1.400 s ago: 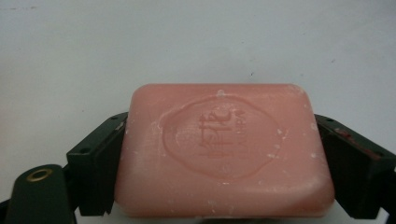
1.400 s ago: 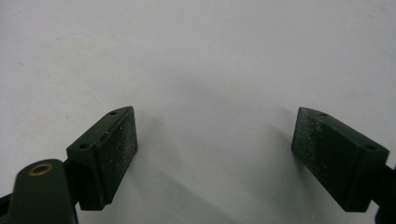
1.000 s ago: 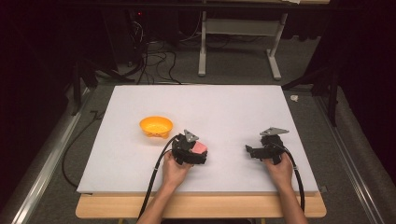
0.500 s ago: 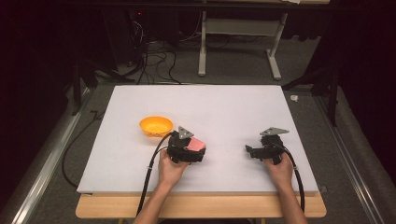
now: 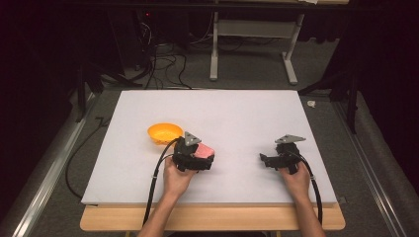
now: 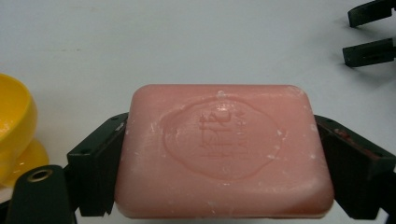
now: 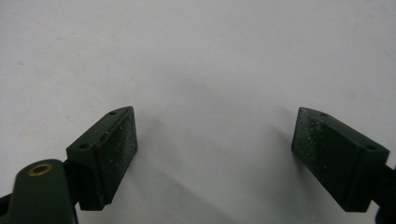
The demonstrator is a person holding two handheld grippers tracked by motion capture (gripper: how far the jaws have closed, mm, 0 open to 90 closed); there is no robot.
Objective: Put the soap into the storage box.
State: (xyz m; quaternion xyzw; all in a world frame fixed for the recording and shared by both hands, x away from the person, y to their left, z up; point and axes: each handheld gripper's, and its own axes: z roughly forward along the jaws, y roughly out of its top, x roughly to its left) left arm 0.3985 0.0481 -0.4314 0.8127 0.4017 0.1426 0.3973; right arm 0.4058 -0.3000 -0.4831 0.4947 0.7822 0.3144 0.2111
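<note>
Orange bowl: stands on the white table, left of centre; empty as far as the high view shows. In the left gripper view its yellow-orange wall sits at the left edge, near the left jaw.

Left tool: held in the person's left hand, just right of and in front of the bowl, cable trailing back over the table's near edge. Jaws clamped on the two short ends of a pink soap bar, pads pressing its sides. The bar is rectangular with rounded corners, an embossed oval seal facing up, and lies level between the jaws; in the high view it shows as a pink patch at the tool's tip.

Right tool: held in the right hand, well apart from the left tool, tips pointing towards it. Jaws wide apart with bare table between them; the pads are dusted with pale residue.
</note>
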